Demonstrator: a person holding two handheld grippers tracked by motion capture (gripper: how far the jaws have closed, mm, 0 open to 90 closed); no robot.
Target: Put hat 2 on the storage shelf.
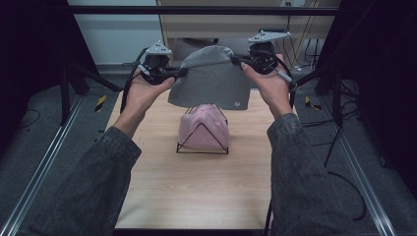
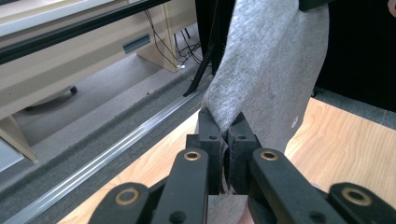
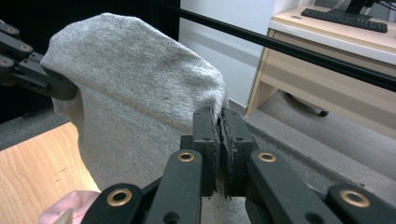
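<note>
So both claws have a soft grey knit beanie [image 1: 211, 78] stretched between them, held up in the air over the far half of the pale wooden bench [image 1: 196, 191]. The left claw [image 1: 181, 72] is pinched tight on the hat's left edge, and in the left gripper view you can see the grey fabric squeezed right between the two black jaws [image 2: 225, 135], with the rest of the hat hanging off above and to the right. The right claw [image 1: 236, 61] is doing the same on the opposite edge; in the right gripper view its jaws are pressed together on a thin fold of the cloth [image 3: 218, 126], and the left claw [image 3: 70, 91] shows at the far side of the hat. The beanie hangs open-end down, its rounded crown on top, and there's a small round tag near the lower right hem. Right below it, sitting on the bench, is a pink knit beanie [image 1: 204, 128] pulled over a black wire stand [image 1: 202, 147]. The grey hat's hem is just above the pink one; I can't tell if they touch.
</note>
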